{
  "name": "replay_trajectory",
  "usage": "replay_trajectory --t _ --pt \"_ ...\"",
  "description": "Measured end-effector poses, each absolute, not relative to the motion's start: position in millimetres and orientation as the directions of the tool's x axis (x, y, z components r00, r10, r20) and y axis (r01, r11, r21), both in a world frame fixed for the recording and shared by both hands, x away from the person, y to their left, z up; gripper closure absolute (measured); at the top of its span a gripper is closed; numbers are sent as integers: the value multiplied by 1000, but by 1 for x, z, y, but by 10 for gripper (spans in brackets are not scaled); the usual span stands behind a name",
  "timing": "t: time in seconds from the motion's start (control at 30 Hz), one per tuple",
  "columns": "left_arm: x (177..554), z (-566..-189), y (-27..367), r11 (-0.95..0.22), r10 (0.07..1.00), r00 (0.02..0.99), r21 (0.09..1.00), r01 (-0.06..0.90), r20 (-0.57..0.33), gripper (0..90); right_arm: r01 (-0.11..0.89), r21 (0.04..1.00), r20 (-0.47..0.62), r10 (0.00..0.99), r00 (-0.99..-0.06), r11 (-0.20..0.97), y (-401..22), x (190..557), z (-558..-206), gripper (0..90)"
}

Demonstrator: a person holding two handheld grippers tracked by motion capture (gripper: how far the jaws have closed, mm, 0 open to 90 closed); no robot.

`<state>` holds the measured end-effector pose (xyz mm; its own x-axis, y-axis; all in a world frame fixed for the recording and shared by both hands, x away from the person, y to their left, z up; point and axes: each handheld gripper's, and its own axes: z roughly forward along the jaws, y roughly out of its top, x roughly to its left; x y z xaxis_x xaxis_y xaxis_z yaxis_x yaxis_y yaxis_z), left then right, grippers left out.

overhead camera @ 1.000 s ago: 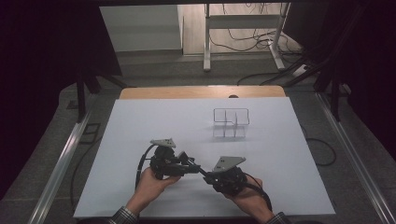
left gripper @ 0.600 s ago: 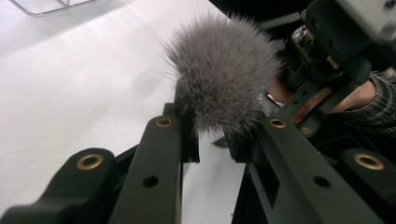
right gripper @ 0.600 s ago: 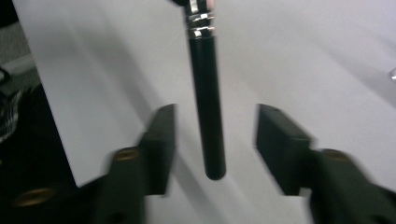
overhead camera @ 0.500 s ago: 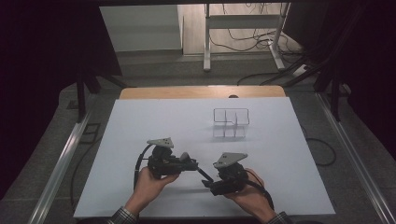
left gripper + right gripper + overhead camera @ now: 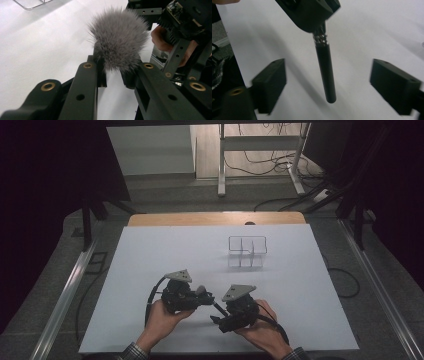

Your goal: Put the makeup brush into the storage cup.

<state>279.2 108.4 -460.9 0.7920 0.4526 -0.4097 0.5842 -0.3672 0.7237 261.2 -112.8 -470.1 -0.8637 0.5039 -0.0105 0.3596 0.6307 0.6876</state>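
The left tongs point(image 5: 113, 75) pinch a makeup brush just below its fluffy grey bristle head point(image 5: 118, 41), the two jaws pressed against the ferrule; that close view shows every hair of the tuft, while from above the brush point(image 5: 209, 300) is just a small dark stick poking out toward the other hand. The right tongs point(image 5: 328, 87) stand spread wide, and their own camera shows what the overhead one does not: the brush's black handle point(image 5: 326, 72) hangs between the two jaws without touching either, its ribbed metal collar running up into the left tongs' black body. From the high view, the left hand point(image 5: 162, 317) and right hand point(image 5: 260, 330) sit close together near the front edge of the white worktop point(image 5: 150, 250), the right tongs point(image 5: 216, 321) pointing toward the left ones. Well apart from them, toward the far side, stands a clear divided organizer point(image 5: 246, 252), a corner of which peeks into the left gripper view point(image 5: 32, 3). The right hand's fingers point(image 5: 162, 40) show just behind the bristles there, partly hidden by the gripper's frame.
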Motion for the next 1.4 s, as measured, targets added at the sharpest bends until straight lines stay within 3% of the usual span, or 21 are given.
replay_trajectory --t 0.13,0.37,0.5,0.57,1.0,1.4 --pt "278 -461 105 -383 453 799 723 576 -396 769 348 681 -23 493 -870 645 -109 259 -469 461" --pt "278 -463 101 -405 445 805 714 572 -393 768 305 687 -61 470 -881 660 -107 256 -467 766" --pt "278 -464 102 -393 433 808 723 568 -399 754 287 676 -80 456 -886 678 -106 254 -465 784" --pt "278 -463 102 -379 448 804 731 567 -392 646 297 681 -58 454 -889 669 -109 256 -464 784" --pt "273 -464 107 -411 488 817 745 525 -306 294 327 690 -20 468 -883 645 -118 260 -461 783" --pt "267 -468 112 -455 527 817 735 504 -234 139 333 708 -8 479 -878 622 -125 261 -459 783"
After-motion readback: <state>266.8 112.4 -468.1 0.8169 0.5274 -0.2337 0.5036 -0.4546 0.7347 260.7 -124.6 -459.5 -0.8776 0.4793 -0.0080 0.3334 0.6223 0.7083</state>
